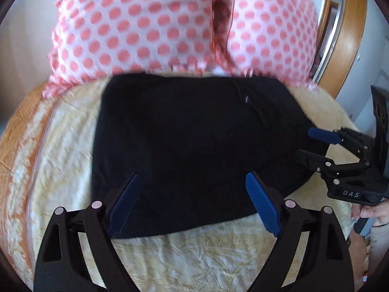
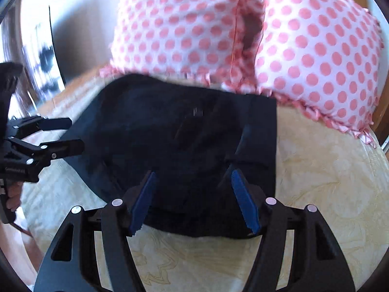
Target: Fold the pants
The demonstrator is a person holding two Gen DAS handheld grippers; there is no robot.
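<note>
Pants [image 1: 194,146] (folded, dark) lie beneath left gripper [image 1: 193,182] and right gripper [image 2: 192,177], both spread, empty.

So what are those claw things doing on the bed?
A person holds a gripper in each hand and is folding dark pants on the cream bedspread, just below two pink polka-dot pillows. The pants already lie in a compact folded bundle. Both the left gripper and the right gripper are open, at the bundle's near edge, gripping nothing.
</note>
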